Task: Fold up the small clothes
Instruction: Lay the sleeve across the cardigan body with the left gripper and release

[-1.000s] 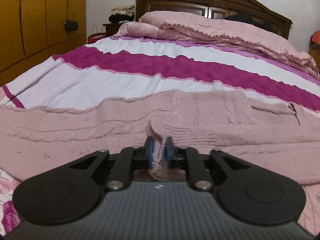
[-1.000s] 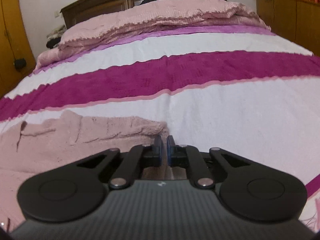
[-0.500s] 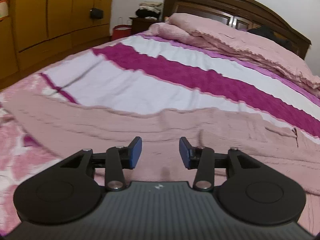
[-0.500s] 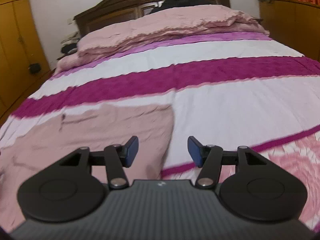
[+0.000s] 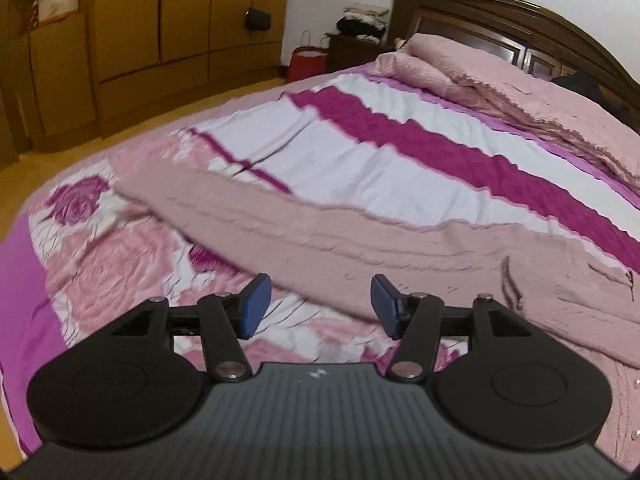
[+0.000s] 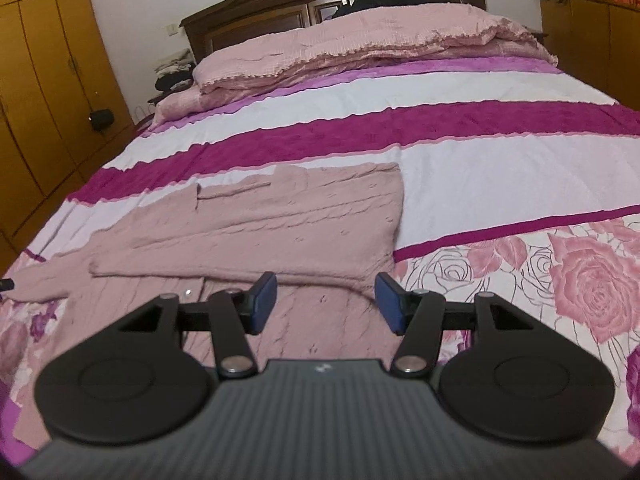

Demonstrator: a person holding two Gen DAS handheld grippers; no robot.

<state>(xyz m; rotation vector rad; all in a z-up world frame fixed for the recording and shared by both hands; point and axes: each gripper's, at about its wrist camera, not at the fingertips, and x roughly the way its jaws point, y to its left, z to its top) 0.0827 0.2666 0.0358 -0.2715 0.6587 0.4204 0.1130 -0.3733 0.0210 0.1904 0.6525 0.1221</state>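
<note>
A second ago both of my grippers were pinched on the pink knit sweater [image 6: 256, 232]; now neither one holds anything. The left gripper [image 5: 316, 306] has let go and its jaws are opening, with only bedspread and the near hem of the knit showing through the gap, nothing between the blue fingers [image 5: 253, 306]. The right gripper [image 6: 326, 304] also stands apart and empty, its fingers [image 6: 390, 304] hanging above the garment rather than on it. Both have drawn back from the fold toward the foot edge of the bed [image 6: 500, 128] and risen a little, so I now see more of the cloth than before. The sweater lies across the near half of the bed, spread sideways over the floral band of the bedspread and up into the white stripe, closer to the bed's left edge than its right. In the right wrist view an upper layer sits doubled over a lower one, its folded edge running across just ahead of my fingers, and a sleeve trails off toward the left edge. I read that as one fold laid down and released cleanly: the layer is lying flat, not sprung back. What remains, by my judgement, is the trailing sleeve and at least one more fold to make it compact, so my next grasp likely belongs at that left end.
</note>
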